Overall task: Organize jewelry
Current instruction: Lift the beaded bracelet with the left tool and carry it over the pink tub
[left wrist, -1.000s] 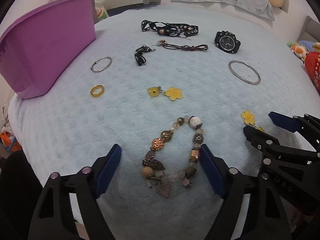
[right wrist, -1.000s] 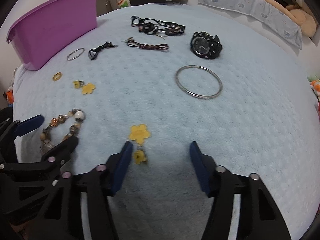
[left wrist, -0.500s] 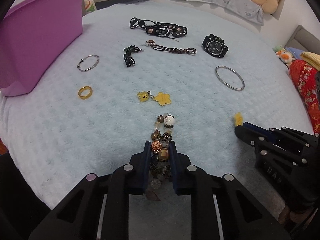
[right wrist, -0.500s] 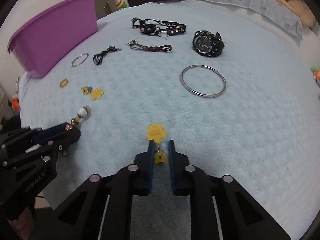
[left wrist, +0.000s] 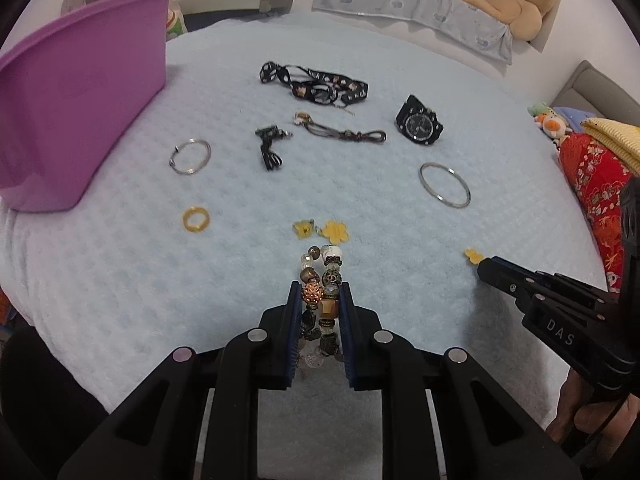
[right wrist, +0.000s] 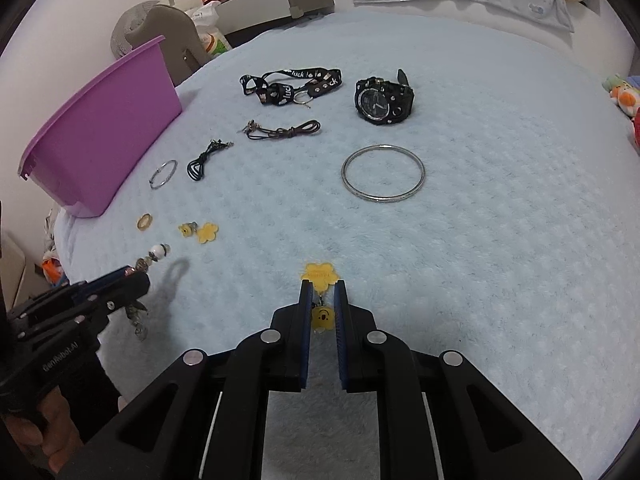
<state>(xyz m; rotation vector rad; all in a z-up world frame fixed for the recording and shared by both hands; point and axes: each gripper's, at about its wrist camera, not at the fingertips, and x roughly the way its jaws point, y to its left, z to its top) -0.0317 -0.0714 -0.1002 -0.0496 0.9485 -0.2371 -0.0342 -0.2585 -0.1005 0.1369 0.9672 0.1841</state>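
Pale blue fleece covers the bed (left wrist: 400,60) where all the jewelry lies. My left gripper (left wrist: 319,304) has its jaws closed on the beaded bracelet (left wrist: 322,280); they have just been closing, and the beads are squeezed between the blue pads, with the far end of the bracelet sticking out past the tips. In the right wrist view I see this bracelet hanging a little above the blanket, and its shadow falls beside it.

My right gripper (right wrist: 321,300) has also just been closing, and its pads now pinch a yellow flower charm (right wrist: 320,274); a small yellow bear face hangs between the jaws below the flower.

A second yellow flower charm (left wrist: 335,231) lies on the blanket just beyond the bracelet. Left of it is a small gold ring (left wrist: 196,219), and farther back a thin silver hoop (left wrist: 191,156). The purple tub (left wrist: 80,120) stands at the left edge of the bed. A big silver bangle (right wrist: 383,173) lies in the middle, with a black watch (right wrist: 382,100) behind it. Near the far side I see a black printed strap (right wrist: 290,86), a brown cord (right wrist: 284,131) and a black cord (right wrist: 202,160), all apart from each other.
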